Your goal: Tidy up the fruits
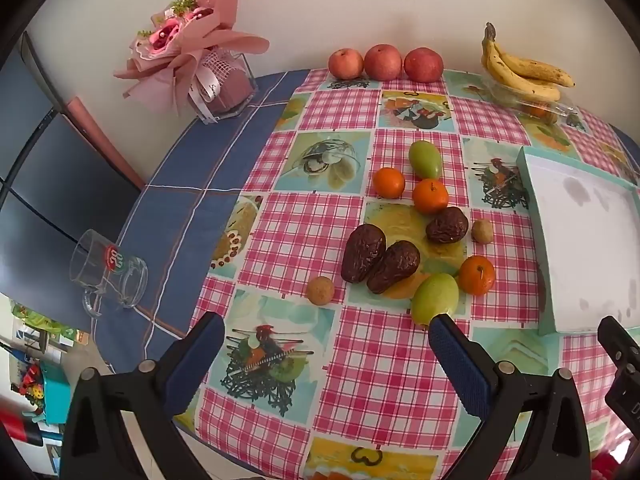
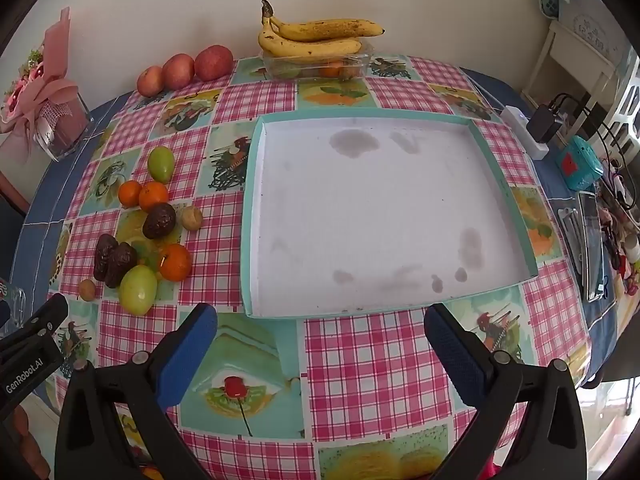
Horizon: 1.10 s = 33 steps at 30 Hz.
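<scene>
So both grippers are hanging over the near edge of the pink-checked oilcloth table cover point(image 2: 360, 360) with nothing in them. The left gripper point(image 1: 326, 334), blue pads on black arms, has its jaws spread wide, and the right gripper point(image 2: 320, 326) is spread wide too.

Landmark is the shallow white cardboard tray with the teal rim point(image 2: 256, 216). It's lying flat just ahead of the right gripper, stained in a few spots, no fruit inside.

Just left of the tray is the loose pile: three wrinkly dark brown avocados point(image 1: 363, 253), three small orange tangerines point(image 1: 430, 196), two smooth green mango-shaped fruits point(image 1: 435, 300) and two little tan round ones point(image 1: 320, 290). The nearer green fruit sits right ahead of the left gripper's right fingertip.

Behind the tray by the wall, a bunch of spotty yellow bananas point(image 2: 316, 38) rests on a clear plastic punnet point(image 2: 316, 66). Left of that, three red apples point(image 2: 184, 68) in a row.
</scene>
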Each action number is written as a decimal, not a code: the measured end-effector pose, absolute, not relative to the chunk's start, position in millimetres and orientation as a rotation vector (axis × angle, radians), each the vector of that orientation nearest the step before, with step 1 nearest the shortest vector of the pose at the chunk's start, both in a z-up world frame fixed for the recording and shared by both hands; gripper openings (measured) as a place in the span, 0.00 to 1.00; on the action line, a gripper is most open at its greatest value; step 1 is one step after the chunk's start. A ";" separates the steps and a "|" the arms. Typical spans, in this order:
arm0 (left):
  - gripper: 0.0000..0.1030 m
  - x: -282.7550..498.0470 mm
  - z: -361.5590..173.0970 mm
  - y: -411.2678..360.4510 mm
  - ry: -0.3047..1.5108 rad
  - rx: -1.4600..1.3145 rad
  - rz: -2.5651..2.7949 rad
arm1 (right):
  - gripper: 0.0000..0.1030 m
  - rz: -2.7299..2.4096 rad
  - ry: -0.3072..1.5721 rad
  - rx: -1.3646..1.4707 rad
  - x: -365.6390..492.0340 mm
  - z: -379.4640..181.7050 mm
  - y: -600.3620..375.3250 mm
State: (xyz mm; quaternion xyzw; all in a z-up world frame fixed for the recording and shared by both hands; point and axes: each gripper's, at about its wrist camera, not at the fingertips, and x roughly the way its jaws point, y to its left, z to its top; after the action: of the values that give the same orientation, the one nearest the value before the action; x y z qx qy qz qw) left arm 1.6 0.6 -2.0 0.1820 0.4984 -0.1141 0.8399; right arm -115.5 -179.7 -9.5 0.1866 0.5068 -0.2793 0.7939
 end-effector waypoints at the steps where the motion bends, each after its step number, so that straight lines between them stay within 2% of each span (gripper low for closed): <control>1: 1.00 3.7 2.6 1.5 1.054 0.382 -0.243 | 1.00 -0.600 1.089 0.400 -115.0 -9.5 -179.8; 33: 1.00 -1.6 5.6 -1.8 1.024 0.414 -0.219 | 1.00 -0.604 1.075 0.410 -120.5 -7.6 -179.5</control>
State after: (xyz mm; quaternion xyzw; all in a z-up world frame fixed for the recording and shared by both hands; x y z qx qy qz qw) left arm -1.6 -1.8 5.6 0.1964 0.4856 -0.1039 0.8455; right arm -120.5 -179.5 -7.6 0.1907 0.5005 -0.2812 0.7963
